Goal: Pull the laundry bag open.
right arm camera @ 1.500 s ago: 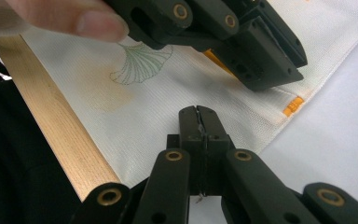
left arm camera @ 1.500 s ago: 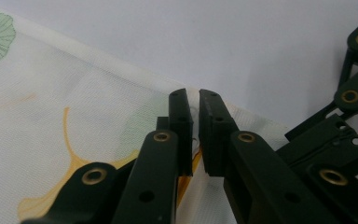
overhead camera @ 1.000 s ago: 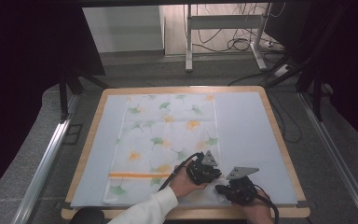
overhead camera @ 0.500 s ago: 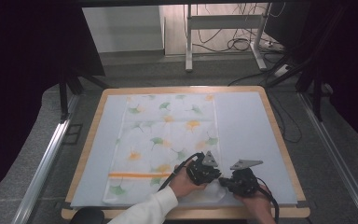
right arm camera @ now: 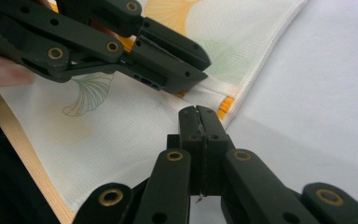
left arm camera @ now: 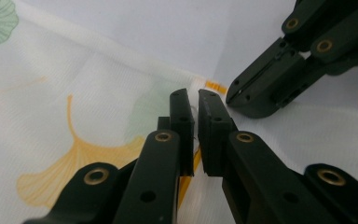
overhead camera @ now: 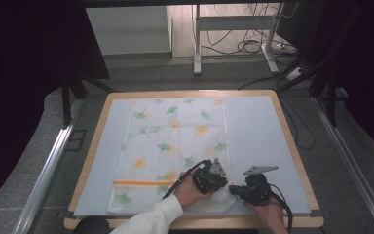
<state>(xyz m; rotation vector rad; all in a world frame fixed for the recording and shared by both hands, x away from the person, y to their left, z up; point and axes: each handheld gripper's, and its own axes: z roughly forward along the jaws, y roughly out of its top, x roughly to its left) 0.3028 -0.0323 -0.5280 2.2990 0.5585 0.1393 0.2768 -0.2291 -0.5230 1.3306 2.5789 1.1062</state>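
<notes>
Both the left tool (left arm camera: 196,100) and right tool (right arm camera: 199,116) are closed, pinching the cloth (overhead camera: 175,146) near its corner; lift evenly together, keeping the hem taut between them.

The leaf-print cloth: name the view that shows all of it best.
The high view: the leaf-print cloth lies whole on the table. The left gripper view and right gripper view give close-ups of one corner with its orange stripe.

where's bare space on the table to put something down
Free: the blue mat right of the leaf-print cloth, up to the wooden rim, and a narrower strip left of the cloth. Crowded: the cloth's near right corner, where the left gripper and right gripper meet.
</notes>
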